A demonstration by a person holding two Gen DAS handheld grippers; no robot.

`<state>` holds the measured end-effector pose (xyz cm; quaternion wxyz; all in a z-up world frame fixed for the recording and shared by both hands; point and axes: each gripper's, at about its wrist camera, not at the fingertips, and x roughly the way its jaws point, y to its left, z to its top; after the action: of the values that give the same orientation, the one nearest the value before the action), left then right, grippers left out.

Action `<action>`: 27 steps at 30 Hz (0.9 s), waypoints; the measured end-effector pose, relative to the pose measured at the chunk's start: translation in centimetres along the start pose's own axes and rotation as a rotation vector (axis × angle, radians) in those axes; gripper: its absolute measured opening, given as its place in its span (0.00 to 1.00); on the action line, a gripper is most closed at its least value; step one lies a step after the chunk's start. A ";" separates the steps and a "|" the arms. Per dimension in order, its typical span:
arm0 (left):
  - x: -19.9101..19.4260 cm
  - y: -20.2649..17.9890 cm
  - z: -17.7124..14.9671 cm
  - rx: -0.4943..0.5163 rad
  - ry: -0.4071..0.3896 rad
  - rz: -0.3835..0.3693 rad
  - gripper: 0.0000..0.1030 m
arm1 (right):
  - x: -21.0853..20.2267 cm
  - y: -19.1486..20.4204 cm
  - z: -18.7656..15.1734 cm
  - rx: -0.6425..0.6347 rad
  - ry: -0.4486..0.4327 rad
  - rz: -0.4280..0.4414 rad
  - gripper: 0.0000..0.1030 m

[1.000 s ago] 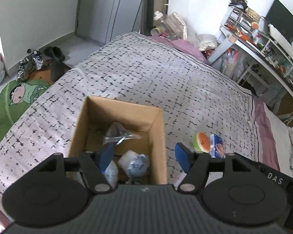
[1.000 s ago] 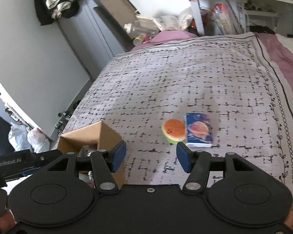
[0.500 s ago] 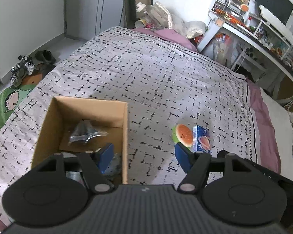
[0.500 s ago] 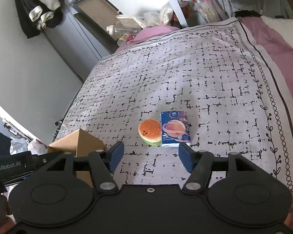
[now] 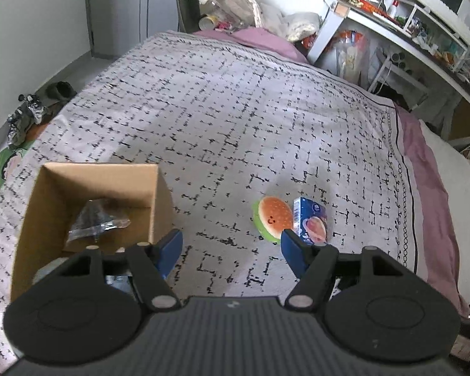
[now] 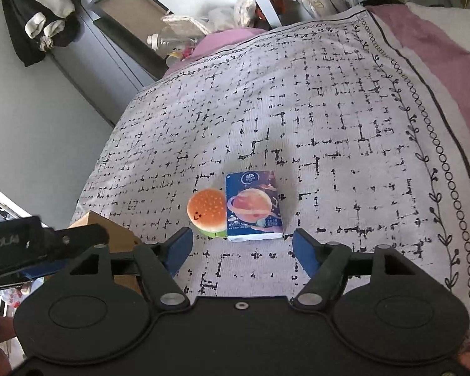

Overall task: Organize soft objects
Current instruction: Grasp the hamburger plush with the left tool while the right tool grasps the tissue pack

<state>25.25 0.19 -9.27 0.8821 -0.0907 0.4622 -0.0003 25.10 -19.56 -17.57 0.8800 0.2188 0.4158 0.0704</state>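
Right gripper (image 6: pixel 239 246) jaws have just been opening, nothing between – burger (image 6: pixel 207 210) and tissue pack (image 6: pixel 253 205) just ahead; both soft, light, best pinched across the sides.

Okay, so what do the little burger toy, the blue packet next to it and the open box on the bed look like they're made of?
Burger toy: probably squishy foam or plush, matte, with rounded bun and a printed smiley.
Blue packet: seemingly thin glossy plastic film over soft tissues; its planet print catches light and the edges look puffy.
Box: plain brown cardboard, matte, with raw cut rims and folded walls.
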 end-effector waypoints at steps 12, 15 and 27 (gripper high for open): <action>4.3 -1.5 1.6 0.019 0.073 -0.011 0.75 | 2.4 -0.5 0.2 0.004 0.020 -0.004 0.70; 5.5 -1.6 2.0 0.017 0.089 -0.025 0.75 | 2.9 -0.3 0.1 -0.015 0.013 -0.018 0.69; 10.4 -1.6 2.3 -0.022 0.169 -0.049 0.75 | 5.7 -0.9 0.0 -0.011 0.053 -0.068 0.49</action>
<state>33.24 -1.91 -16.24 0.8388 -0.1111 0.5324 -0.0245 28.69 -18.60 -21.96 0.8716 0.1979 0.4459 0.0485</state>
